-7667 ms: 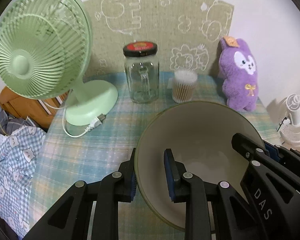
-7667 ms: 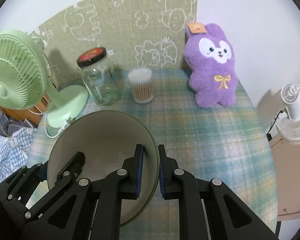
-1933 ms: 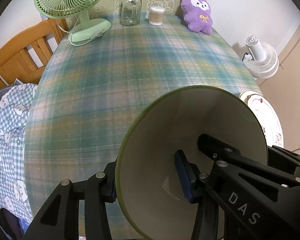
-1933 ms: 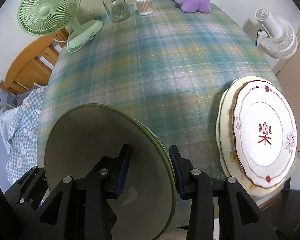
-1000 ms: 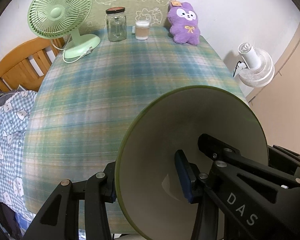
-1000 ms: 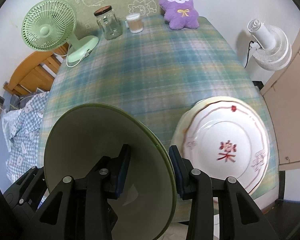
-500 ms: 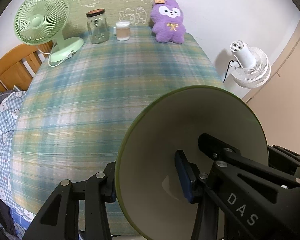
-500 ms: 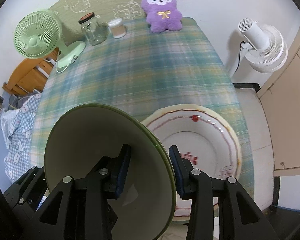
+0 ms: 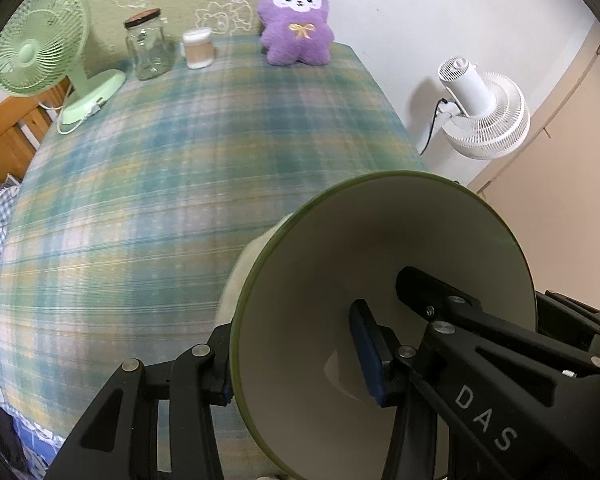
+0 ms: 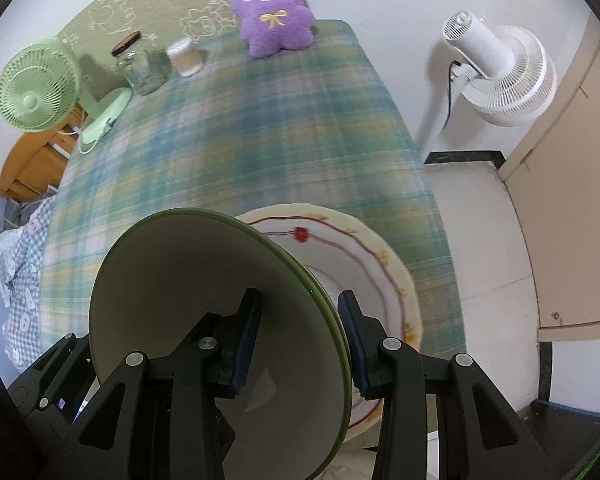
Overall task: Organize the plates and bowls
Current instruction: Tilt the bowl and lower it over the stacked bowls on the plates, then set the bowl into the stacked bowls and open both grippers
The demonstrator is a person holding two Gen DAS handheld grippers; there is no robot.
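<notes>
white wall, plaid-clothed table, white floor

A home bedroom: plaid-clothed table, plush toy, wooden bedframe

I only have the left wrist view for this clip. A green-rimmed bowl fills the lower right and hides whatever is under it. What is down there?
Observer: A plate with a red-brown line border, near the table's front edge, partly behind the bowl.
Operator: One plate or more?
Observer: A cream edge shows under it; I cannot count them.
Operator: How is the right gripper placed?
Observer: The right gripper clamps the bowl's right rim, one finger inside and one outside.
</notes>
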